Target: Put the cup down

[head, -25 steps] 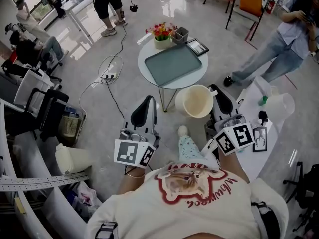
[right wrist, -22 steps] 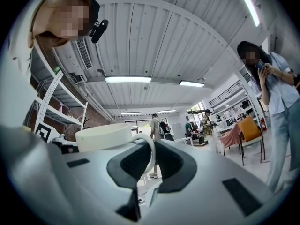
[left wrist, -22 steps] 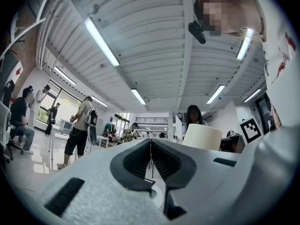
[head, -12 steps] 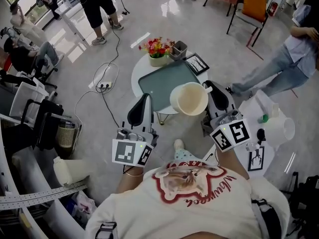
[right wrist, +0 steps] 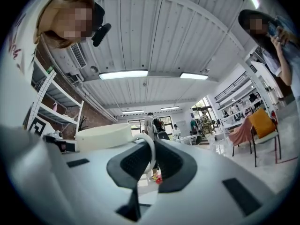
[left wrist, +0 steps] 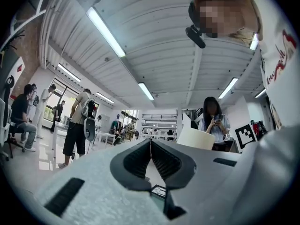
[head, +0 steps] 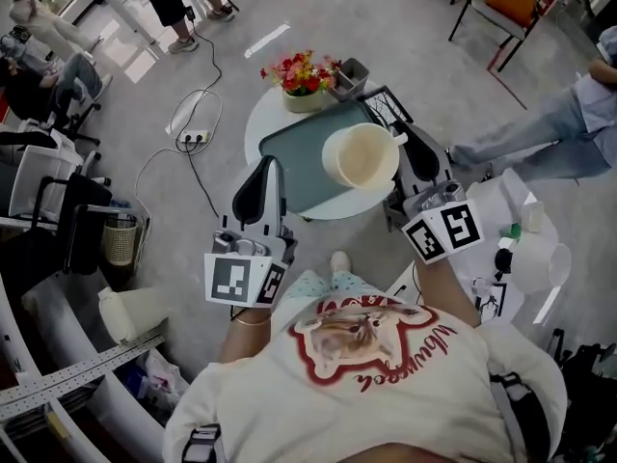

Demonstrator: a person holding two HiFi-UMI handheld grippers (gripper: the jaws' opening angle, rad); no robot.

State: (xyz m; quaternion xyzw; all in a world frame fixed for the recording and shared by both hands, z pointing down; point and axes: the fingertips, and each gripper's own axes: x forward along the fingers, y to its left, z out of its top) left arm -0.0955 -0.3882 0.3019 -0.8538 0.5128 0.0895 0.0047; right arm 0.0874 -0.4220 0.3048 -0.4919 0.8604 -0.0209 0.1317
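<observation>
Two grippers, two states: the right gripper (right wrist: 152,146) has its jaws closed on the thin looped handle (right wrist: 151,154) of the cup (head: 360,157), while the left gripper (left wrist: 150,146) has its jaws pressed together on nothing and hangs low at the tray's near left side. The cup is upright and mouth up, and it appears to be held in the air over the right part of the tray (head: 299,162); no view shows its base. The main risk, as I judge it, is the grip itself. Only the handle is pinched, so the whole body hangs out to one side and could swing or twist about the ribbed black pads (right wrist: 133,162) if tilted or lowered fast. The cup also sits close to the tray's right edge, and coming down on the raised lip would leave it rocking or tip it off the table (head: 253,133). Opening the jaws before the base has landed would drop it. The cup is cream, matte and wide, with a plain rounded rim, and looks empty. The tray is a flat grey-green rectangle with rounded corners. The table is small, round, white and smooth, with flowers (head: 301,70) at its far edge, well clear of the cup.
</observation>
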